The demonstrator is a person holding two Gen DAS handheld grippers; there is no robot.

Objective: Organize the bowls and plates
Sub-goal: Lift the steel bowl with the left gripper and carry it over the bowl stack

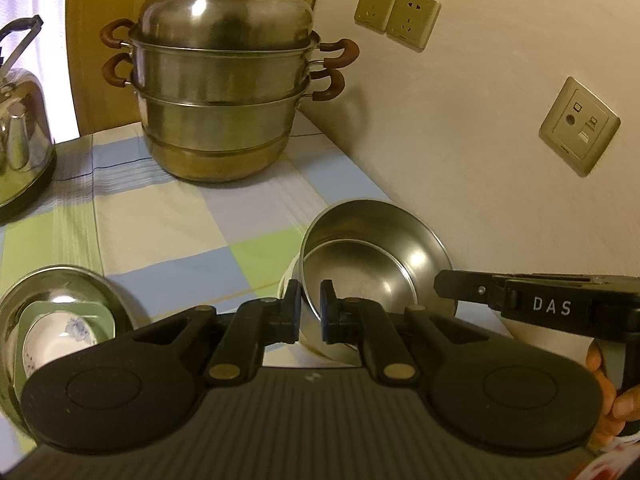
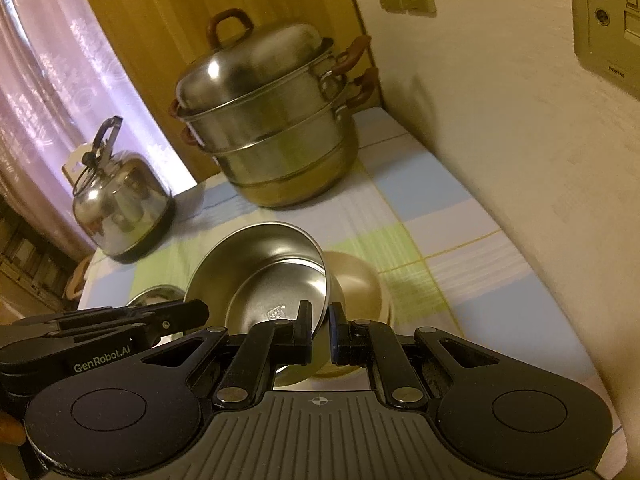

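Two nested steel bowls [image 1: 376,256] hang tilted over the checked cloth, the smaller one [image 2: 272,296] lying inside the larger. My left gripper [image 1: 310,306] is shut on the near left rim of the larger bowl. On the opposite rim my right gripper [image 2: 320,320] is shut, and its tip [image 1: 448,286] shows from the side in the left wrist view. A cream bowl [image 2: 360,284] sits just behind and under the steel bowls. At the lower left another steel bowl [image 1: 24,304] holds a green square dish [image 1: 102,318] and a white bowl with blue flowers [image 1: 60,332].
A big steel steamer pot [image 1: 220,92] with brown handles stands at the back of the table [image 1: 160,216]. A steel kettle [image 2: 120,208] is at the back left. The wall with sockets [image 1: 396,12] runs close along the right side.
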